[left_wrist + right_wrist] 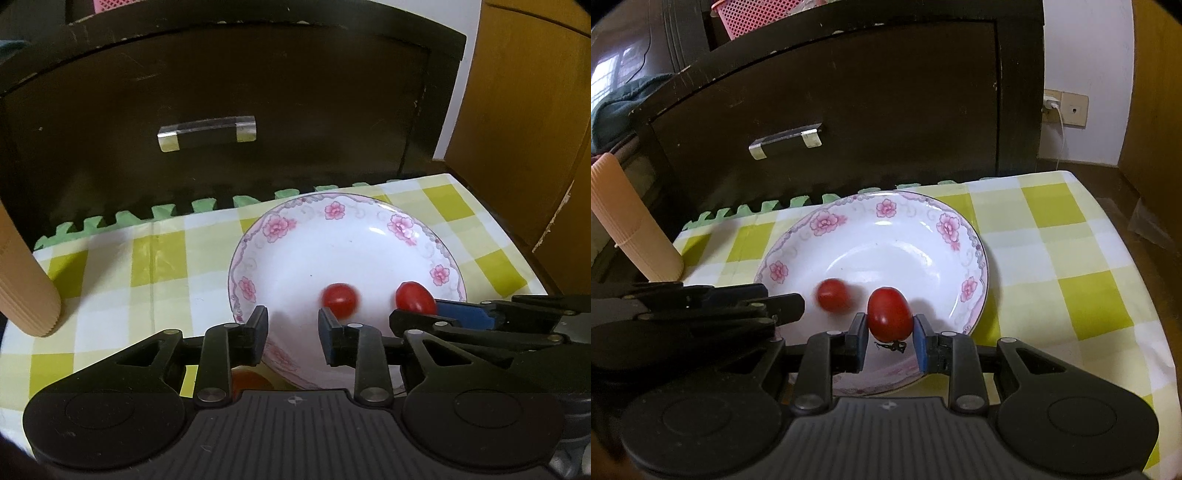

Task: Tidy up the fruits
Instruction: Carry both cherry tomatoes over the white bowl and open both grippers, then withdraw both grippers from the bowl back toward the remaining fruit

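A white plate with pink flowers (369, 236) (886, 221) lies on a yellow-checked cloth. A small red tomato (340, 301) (833, 295), blurred by motion, is inside the plate. My left gripper (293, 325) (790, 308) hangs open over the plate's near rim, just left of that tomato, with nothing between its fingers. My right gripper (890, 334) (424, 314) is shut on a second, oval red tomato (889, 314) (415, 297) held just above the plate's near side. A small dark stem (891, 347) lies on the plate below it.
A dark cabinet with a metal handle (207, 134) stands right behind the table. A tan ribbed cylinder (26, 288) (635, 236) leans at the left. Something orange (247, 380) shows under my left gripper. A wooden door (524, 110) is at the right.
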`<state>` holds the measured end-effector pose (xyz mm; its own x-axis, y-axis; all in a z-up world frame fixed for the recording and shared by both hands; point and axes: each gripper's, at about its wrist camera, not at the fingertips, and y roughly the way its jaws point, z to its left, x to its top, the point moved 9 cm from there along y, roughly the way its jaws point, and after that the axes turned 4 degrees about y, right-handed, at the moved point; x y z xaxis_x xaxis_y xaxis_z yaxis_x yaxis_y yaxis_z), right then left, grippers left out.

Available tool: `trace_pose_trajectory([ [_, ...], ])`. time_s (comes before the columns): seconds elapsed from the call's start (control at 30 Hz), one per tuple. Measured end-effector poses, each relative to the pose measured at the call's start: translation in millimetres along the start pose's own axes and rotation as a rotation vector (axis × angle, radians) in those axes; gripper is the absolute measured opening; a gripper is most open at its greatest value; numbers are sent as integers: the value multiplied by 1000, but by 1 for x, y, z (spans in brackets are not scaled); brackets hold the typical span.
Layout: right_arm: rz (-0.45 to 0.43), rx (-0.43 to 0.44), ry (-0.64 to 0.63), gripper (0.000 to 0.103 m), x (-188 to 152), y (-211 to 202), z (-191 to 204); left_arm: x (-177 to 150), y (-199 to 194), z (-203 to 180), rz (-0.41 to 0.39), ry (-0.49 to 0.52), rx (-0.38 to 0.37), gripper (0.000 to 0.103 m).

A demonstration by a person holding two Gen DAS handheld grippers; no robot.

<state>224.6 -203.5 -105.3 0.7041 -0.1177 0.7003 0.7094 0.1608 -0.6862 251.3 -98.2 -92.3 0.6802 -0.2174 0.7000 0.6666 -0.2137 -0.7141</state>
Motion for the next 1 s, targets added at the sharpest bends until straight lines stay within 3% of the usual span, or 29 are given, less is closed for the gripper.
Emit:
trace_pose_trajectory([
  [0.57,-73,-2,-5,29,10,-31,6,9,-39,17,-59,-32,24,44],
  [1.0,-41,58,-31,29,-15,-57,35,-12,-69,33,-57,-56,35,47],
])
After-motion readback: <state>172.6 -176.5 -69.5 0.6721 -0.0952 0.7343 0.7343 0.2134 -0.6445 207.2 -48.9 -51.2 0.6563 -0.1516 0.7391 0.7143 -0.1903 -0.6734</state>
